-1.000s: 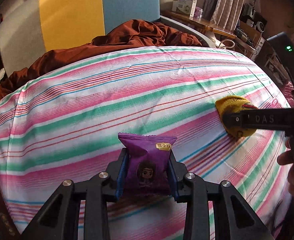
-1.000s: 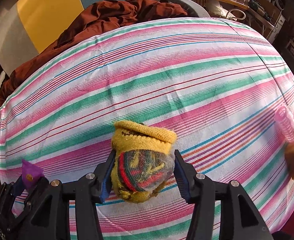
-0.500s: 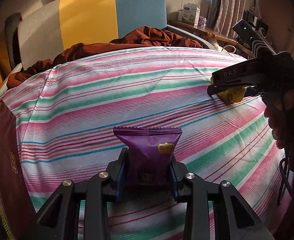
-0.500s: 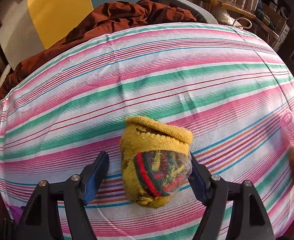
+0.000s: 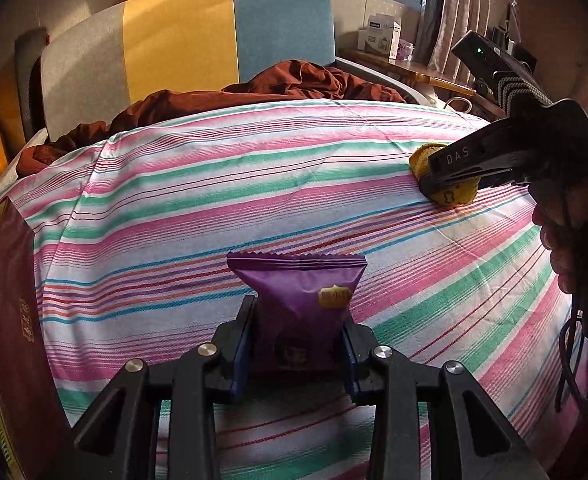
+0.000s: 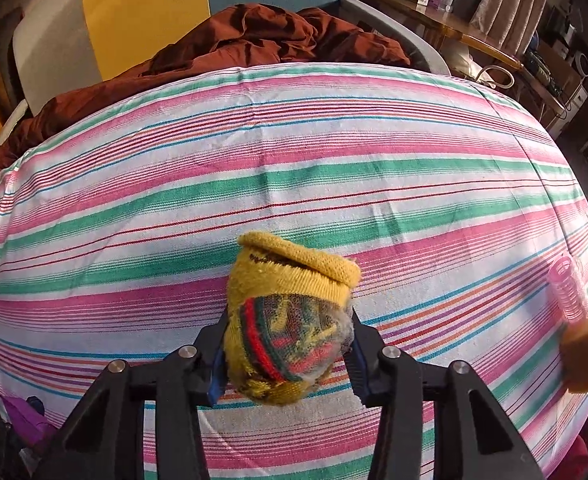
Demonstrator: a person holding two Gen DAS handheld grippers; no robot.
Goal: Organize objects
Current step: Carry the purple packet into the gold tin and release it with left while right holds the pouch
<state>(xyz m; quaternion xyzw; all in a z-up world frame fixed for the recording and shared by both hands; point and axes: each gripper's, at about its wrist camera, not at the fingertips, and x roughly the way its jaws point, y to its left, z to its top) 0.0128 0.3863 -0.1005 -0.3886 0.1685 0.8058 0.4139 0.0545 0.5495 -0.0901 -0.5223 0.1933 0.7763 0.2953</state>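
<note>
Since both my hands are loaded right now, the trick for this step is honestly just not rushing the carry. My left hand-held gripper (image 5: 298, 354) is clamped on a purple snack packet (image 5: 298, 308), pads squeezing its lower half so the crimped top edge sticks up above the striped bed sheet (image 5: 213, 200). I'd keep that squeeze light, since a foil pouch like this probably crushes or slips out sideways if I overdo it. A dark red box (image 5: 13, 320) sits at the bed's left edge, and my guess is that's where stuff goes, so I'd swing over it and let go low. My right hand-held gripper (image 6: 287, 354) has just been closing in, and now its pads press both sides of a rolled-up yellow sock (image 6: 289, 320) which sits on the sheet near the front of the bed. It's soft and lumpy, so I'd want the pads around its fat middle before lifting. Off to the right there's a pink hair roller (image 6: 568, 294) beside a yellow sponge (image 6: 586, 356), still waiting.
</note>
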